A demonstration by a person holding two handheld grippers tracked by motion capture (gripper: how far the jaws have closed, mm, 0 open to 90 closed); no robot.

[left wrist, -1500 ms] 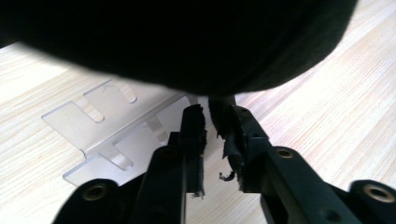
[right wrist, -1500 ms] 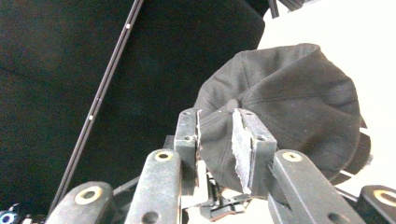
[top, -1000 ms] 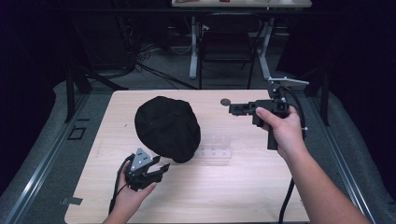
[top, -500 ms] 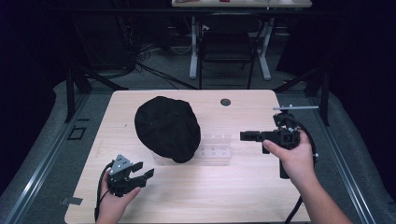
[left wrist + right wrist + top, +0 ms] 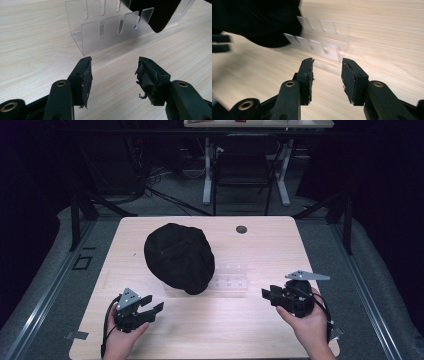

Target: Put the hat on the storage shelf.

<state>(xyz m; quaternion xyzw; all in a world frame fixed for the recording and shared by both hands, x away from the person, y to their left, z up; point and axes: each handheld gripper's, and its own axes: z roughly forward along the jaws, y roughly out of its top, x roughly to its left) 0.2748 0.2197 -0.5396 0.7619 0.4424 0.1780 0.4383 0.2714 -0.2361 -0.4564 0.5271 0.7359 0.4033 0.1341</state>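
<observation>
A black cap [image 5: 179, 257] lies over the left end of a clear slotted acrylic rack [image 5: 231, 279] in the middle of the table. My left gripper [image 5: 152, 303] is near the front left, pointing at the rack [image 5: 110, 30] and the cap's edge [image 5: 155, 12]. It [image 5: 113, 66] is open and holds nothing; its jaws have just eased in slightly after widening. My right gripper [image 5: 267, 295] is low at the front right, aimed left at the rack [image 5: 322, 42] and cap [image 5: 254, 20]. It [image 5: 327, 62] is open and empty, and its jaws have just been opening.
The light wooden table [image 5: 270, 250] has a dark round grommet [image 5: 241, 229] near its far edge. Bare wood lies between the two grippers along the front. Beyond the far edge stand a chair and desk legs [image 5: 207, 175] on the grey floor.
My right hand dropped from the far right, near the grommet, to the front right, and its jaws spread. The left hand shifted left and toward the front edge, its jaws wider too.
</observation>
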